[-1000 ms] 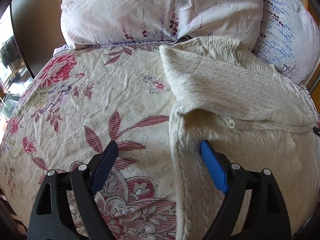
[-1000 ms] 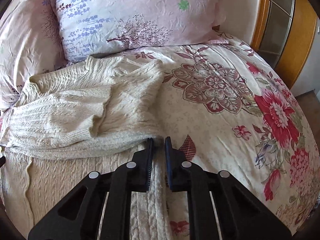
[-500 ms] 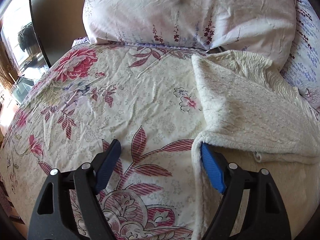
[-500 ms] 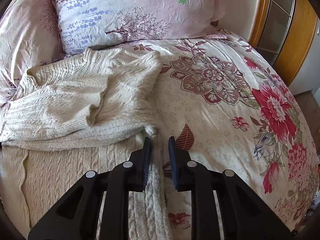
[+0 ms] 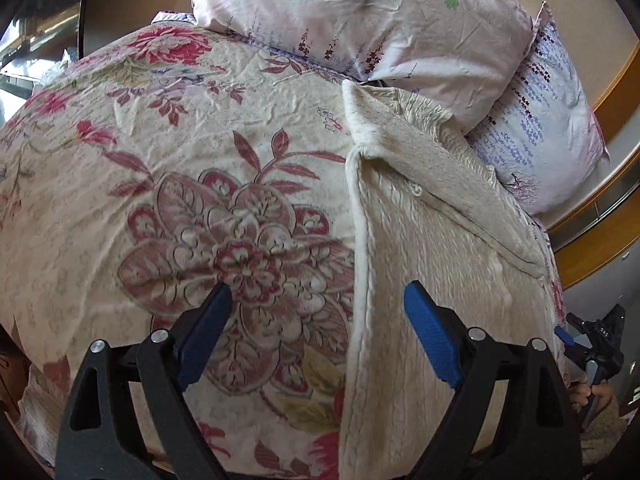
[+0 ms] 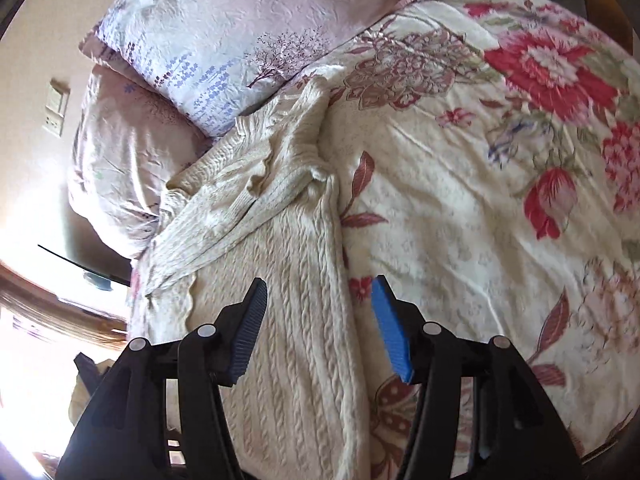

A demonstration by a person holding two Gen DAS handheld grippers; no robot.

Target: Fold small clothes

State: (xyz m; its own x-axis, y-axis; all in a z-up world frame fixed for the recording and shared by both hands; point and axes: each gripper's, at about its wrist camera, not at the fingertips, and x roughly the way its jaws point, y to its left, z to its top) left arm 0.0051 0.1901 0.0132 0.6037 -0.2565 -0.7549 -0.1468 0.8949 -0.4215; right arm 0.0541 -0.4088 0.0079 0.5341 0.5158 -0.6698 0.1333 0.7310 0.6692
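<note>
Right gripper [image 6: 318,326] has opened wide and released; left gripper [image 5: 316,334] stays wide, empty. Cream knit sweater [image 6: 296,312], sleeves folded in, lies by the bedspread's [image 5: 160,168] pillow edge.

Cream cable-knit sweater [image 6: 288,320] lies flat on the floral bedspread [image 6: 480,208], its body running lengthwise toward the pillows [image 6: 224,36], collar end nearest them. Both sleeves are folded in across the chest, forming a thick ribbed band [image 6: 240,200] lying crosswise over the upper body, a cuff edge curling up in the middle. In the left wrist view the same sweater [image 5: 432,248] sits right of the big red flower print on the bedspread [image 5: 200,184], its long side edge [image 5: 356,216] turned under into a neat rolled seam, the folded sleeve layer [image 5: 404,136] on top up near the pillows [image 5: 380,16]. Lower body smooth, cables showing.
</note>
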